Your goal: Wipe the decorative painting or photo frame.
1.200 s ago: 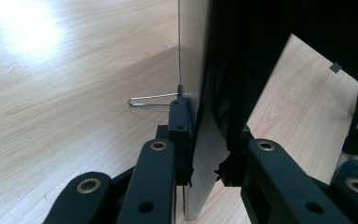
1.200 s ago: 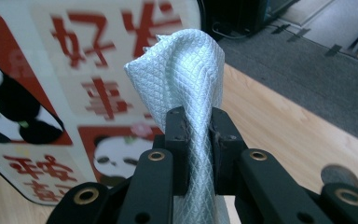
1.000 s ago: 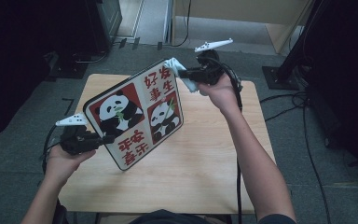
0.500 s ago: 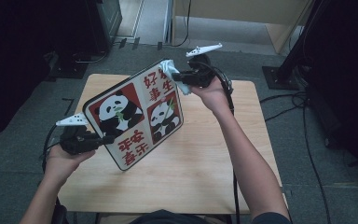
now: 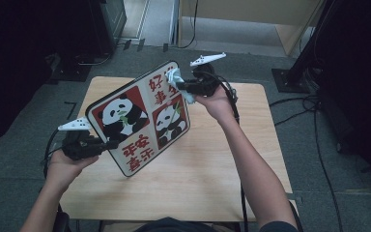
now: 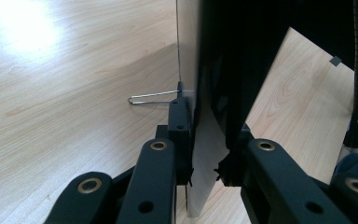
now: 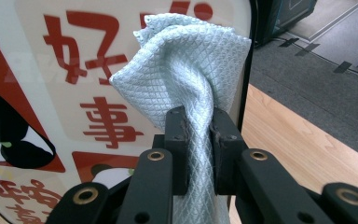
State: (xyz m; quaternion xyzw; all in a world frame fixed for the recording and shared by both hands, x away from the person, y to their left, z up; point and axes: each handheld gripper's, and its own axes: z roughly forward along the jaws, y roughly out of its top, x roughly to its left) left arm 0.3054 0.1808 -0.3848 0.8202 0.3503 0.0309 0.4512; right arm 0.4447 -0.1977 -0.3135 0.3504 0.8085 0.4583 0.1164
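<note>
Wiping the panda board

Left gripper (image 5: 107, 144) clamps the stiff, light board (image 5: 140, 118) edge mid-frame; right gripper (image 5: 182, 87) pinches the soft cloth (image 7: 191, 70) against its top.

A lab or studio: around the bare wooden table (image 5: 183, 193), grey carpet (image 5: 348, 203), trailing cables (image 5: 319, 145) and black equipment stands (image 5: 290, 77).

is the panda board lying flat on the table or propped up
Propped up, tilted. In the high view the panda board stands on its lower corner on the table, with the left gripper clamped on its edge and the cloth against its top.
</note>
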